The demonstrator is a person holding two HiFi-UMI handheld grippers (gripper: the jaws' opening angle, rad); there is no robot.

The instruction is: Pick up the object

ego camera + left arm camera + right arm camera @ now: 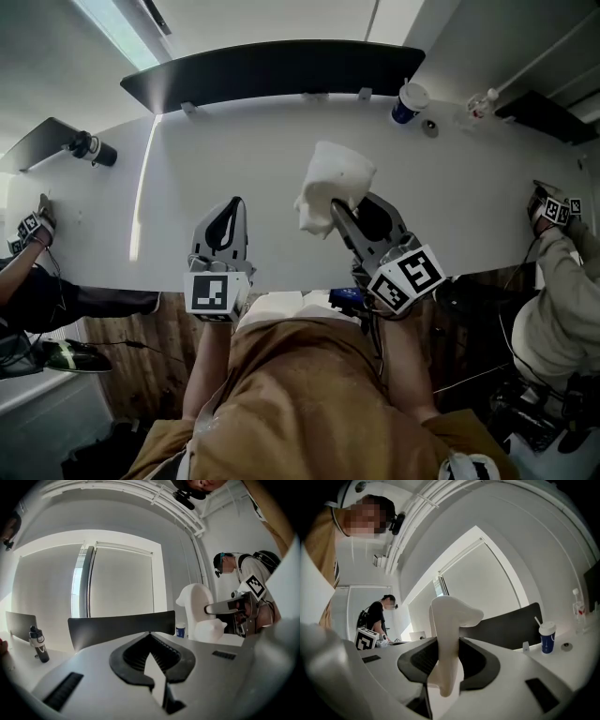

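White table [234, 159], matte and bare in the middle, with a dark curved panel [281, 66] standing along its far edge. A white paper cup [409, 101] with a blue band and a straw sits at the far right. A black bottle [40, 644] stands upright at the far left.

I see the object [333, 192] held up over the table's middle, right of centre. It's off-white, with a smooth matte finish and no print or seams that I can make out. The shape is irregular: a flattish slab with a broad rounded lobe flaring to one side at the top, narrowing to a blunt rounded end at the bottom. From the right gripper view it sits near upright, the lobe above the jaws and the narrow end hanging below them.

Right gripper [349, 214]: dark ribbed jaws clamped on the object's mid-section, one on each flat face.

Left gripper [232, 208]: jaws together at the tips with nothing between them, just left of the object and apart from it. Both gripper bodies are smooth white plastic.
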